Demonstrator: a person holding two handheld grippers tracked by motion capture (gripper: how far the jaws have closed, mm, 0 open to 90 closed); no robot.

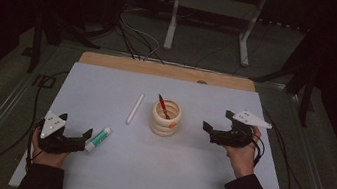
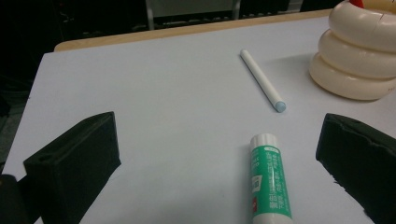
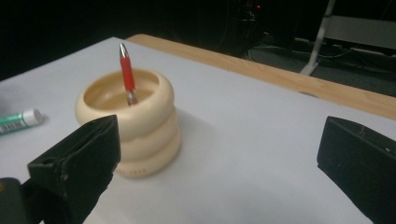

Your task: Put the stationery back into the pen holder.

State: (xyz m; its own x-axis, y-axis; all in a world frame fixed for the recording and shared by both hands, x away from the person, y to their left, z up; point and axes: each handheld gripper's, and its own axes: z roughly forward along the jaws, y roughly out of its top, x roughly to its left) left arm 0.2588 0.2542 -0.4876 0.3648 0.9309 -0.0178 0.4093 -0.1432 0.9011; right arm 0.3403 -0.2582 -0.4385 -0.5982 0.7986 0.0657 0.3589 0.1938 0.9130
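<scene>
Your white table [image 1: 154,173] carries 4 things, and the biggest is the cream ringed holder [image 1: 166,118] standing near its middle, with 1 red pen [image 1: 163,106] already leaning inside it, tip up. Judging by that, 1 item is stowed and 2 are left out on the surface. Left of the holder and a little apart from it lies the white marker [image 1: 134,108], flat, running near to far and untouched. At the near left lies the green glue stick [image 2: 268,182], its white cap toward the far side, sitting between the wide-open jaws of your left gripper [image 1: 85,138], which has not closed on it; that looks like your next pick. Your right gripper [image 1: 209,131] hovers just right of the holder, jaws spread wide and holding nothing, so it seems free to wait.
</scene>
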